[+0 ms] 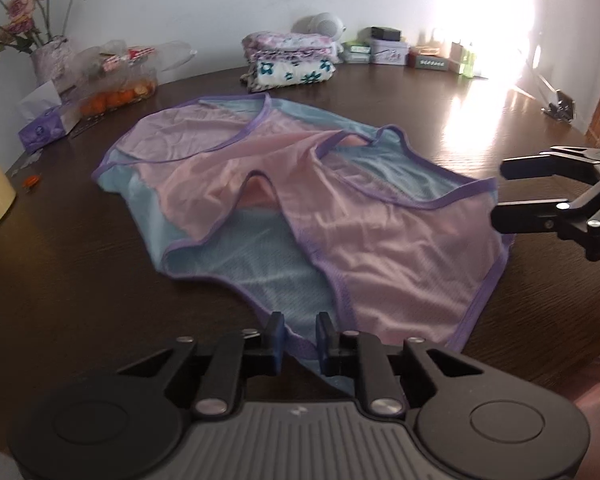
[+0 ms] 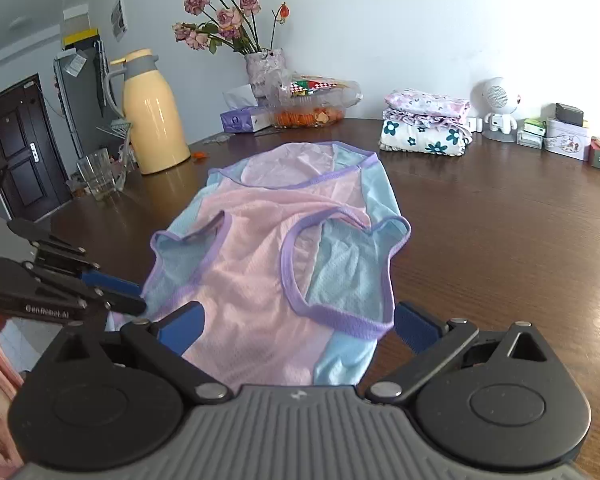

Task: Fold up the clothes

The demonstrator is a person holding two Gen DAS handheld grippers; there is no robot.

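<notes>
Mesh fabric in pink and pale blue, edged with purple binding, makes up the sleeveless vest (image 1: 300, 216) (image 2: 276, 264) lying mostly flat and lightly wrinkled on the dark brown wood-grain table (image 1: 80, 280) (image 2: 500, 240). The left gripper (image 1: 298, 338) (image 2: 130, 298), black with blue pads, has its fingers nearly together, pinched on a purple-trimmed blue edge of the vest. The right gripper (image 2: 296, 326) (image 1: 504, 192) stands with its jaws wide apart, straddling the near hem without clamping it. Far back, a folded stack of floral cloth (image 1: 290, 60) (image 2: 426, 122) sits near the wall. A smooth, rounded yellow thermos jug (image 2: 150, 116) stands beside a vase of dried pink roses (image 2: 220, 16) (image 1: 24, 20).
</notes>
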